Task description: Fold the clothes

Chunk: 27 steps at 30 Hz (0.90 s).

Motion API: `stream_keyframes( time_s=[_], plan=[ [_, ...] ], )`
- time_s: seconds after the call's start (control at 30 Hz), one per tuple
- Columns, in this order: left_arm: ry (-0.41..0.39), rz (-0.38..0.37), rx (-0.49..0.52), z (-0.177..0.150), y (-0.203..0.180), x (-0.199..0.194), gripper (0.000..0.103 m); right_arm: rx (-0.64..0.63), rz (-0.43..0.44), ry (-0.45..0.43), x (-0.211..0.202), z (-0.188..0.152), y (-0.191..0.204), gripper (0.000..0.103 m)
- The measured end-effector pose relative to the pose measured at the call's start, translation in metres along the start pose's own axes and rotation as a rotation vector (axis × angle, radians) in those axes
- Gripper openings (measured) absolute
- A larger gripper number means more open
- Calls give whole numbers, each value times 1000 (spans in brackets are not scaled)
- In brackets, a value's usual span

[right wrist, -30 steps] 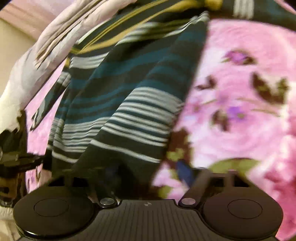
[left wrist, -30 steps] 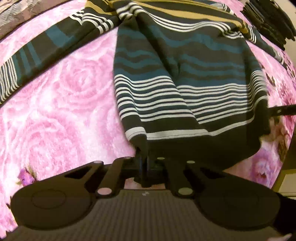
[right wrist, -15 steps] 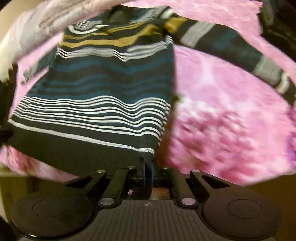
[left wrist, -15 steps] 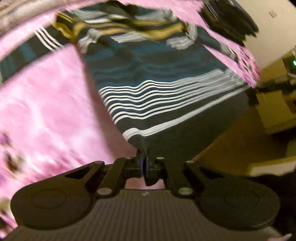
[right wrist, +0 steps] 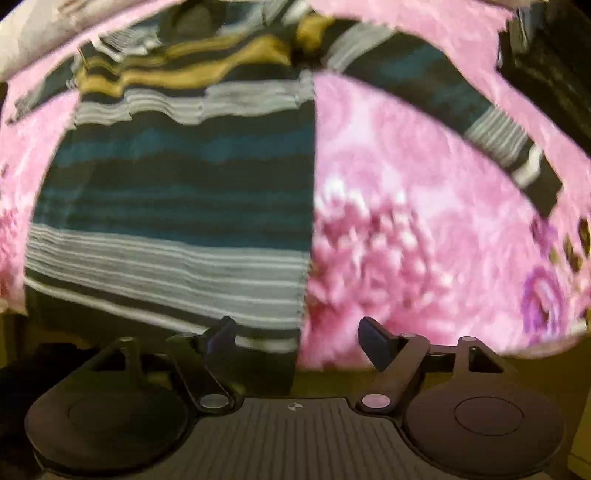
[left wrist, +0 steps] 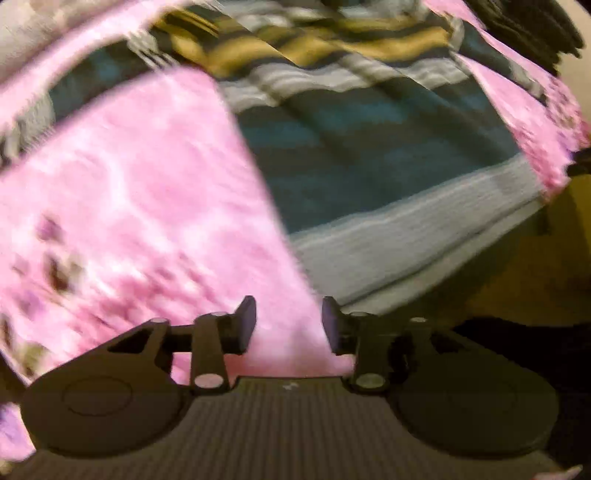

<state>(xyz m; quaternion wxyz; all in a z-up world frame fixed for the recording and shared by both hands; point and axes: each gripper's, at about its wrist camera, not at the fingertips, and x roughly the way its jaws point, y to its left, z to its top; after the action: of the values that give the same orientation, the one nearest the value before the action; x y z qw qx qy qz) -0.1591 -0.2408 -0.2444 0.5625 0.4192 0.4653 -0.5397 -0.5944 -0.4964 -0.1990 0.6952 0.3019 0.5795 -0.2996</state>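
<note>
A: What takes up the most room?

B: One pink bedspread printed with large roses (right wrist: pixel 406 192), filling both views from edge to edge.

A: And on it?

B: One striped knit sweater in black, teal, white and mustard bands (right wrist: pixel 177 192). It lies spread flat on the bedspread, body toward the near edge, its hem at that edge. From the right wrist camera one sleeve (right wrist: pixel 461 99) runs out to the right; the left wrist camera shows the body (left wrist: pixel 388 155) and a blurred sleeve at upper left.

A: Anything smaller?

B: A dark pile (left wrist: pixel 524 26) at the far corner; too blurred to count what is in it.

A: The grippers?

B: Two. The left gripper (left wrist: pixel 289 321) has its jaws opening, with only pink cloth seen through the gap. The right gripper (right wrist: pixel 297 338) has its jaws opening wider, above the sweater's hem corner, pads clear of it. Neither grasps anything.
</note>
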Motion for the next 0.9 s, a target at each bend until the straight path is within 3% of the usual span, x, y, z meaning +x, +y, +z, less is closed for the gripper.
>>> stream_keyframes(
  time_s=[0.1, 0.2, 0.33, 0.43, 0.57, 0.63, 0.67, 0.7, 0.8, 0.9],
  plan=[
    [-65, 120, 55, 20, 40, 6, 40, -22, 16, -28, 1, 26, 21, 76],
    [-104, 286, 191, 43, 84, 30, 40, -66, 31, -61, 5, 56, 53, 76],
    [-109, 467, 379, 68, 147, 69, 40, -119, 17, -115, 16, 103, 100, 76],
    [-107, 554, 499, 91, 195, 100, 40, -141, 21, -150, 32, 138, 130, 76],
    [-84, 594, 701, 107, 235, 145, 40, -225, 39, -206, 55, 179, 161, 76],
    [-92, 576, 809, 105, 243, 157, 40, -247, 29, -212, 66, 196, 172, 76],
    [-93, 564, 848, 104, 247, 161, 26, -255, 21, -214, 69, 203, 176, 76],
    [-88, 548, 862, 103, 251, 160, 3, -263, 12, -215, 73, 211, 181, 76],
    [-99, 559, 800, 101, 267, 141, 2, -260, -8, -209, 77, 227, 188, 76],
    [-99, 583, 698, 84, 286, 97, 2, -245, -3, -223, 69, 238, 191, 76]
  ],
)
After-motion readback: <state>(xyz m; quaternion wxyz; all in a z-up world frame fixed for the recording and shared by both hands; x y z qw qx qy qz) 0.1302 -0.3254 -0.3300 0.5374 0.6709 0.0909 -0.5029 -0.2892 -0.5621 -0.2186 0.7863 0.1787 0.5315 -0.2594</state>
